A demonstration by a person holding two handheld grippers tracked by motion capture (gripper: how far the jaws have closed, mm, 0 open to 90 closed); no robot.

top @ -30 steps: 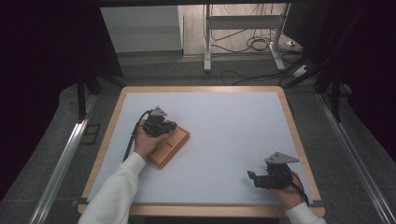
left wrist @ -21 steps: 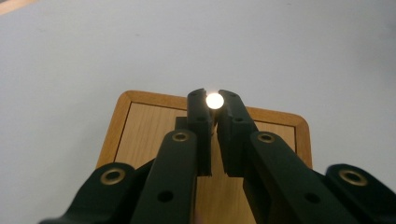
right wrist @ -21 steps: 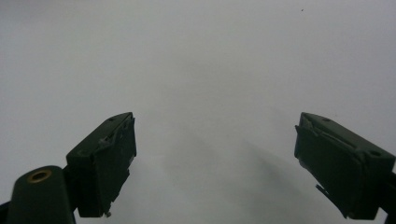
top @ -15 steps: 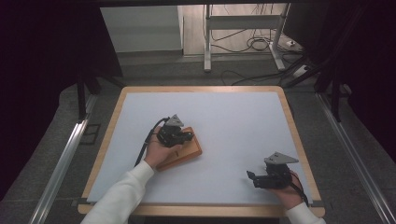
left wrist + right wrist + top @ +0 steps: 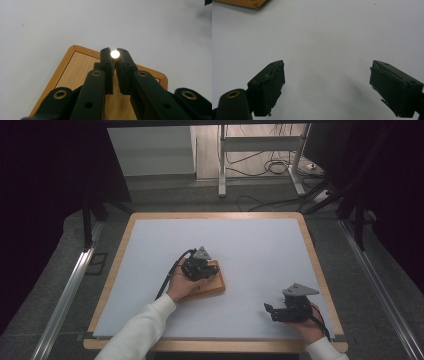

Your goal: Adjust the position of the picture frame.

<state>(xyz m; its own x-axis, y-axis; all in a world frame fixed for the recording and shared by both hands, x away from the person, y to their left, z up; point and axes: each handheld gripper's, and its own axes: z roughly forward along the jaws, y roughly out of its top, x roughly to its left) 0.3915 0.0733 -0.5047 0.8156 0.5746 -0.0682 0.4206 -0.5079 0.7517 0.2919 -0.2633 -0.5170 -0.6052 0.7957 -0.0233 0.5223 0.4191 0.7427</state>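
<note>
A white-topped table (image 5: 250,245) with a wooden rim carries a small wooden board (image 5: 212,285) near its middle, toward the front edge. The left gripper (image 5: 115,58) is clamped on a small shiny knob (image 5: 115,54) standing on the board. The right gripper (image 5: 270,311), jaws wide apart, rests near the front right corner.

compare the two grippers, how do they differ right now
The left gripper has its jaws closed on a small shiny knob above the wooden board; the right gripper has its jaws wide apart, holding nothing. The left sits mid-table over the board, the right near the table's front right corner. Both have black jaws.
</note>
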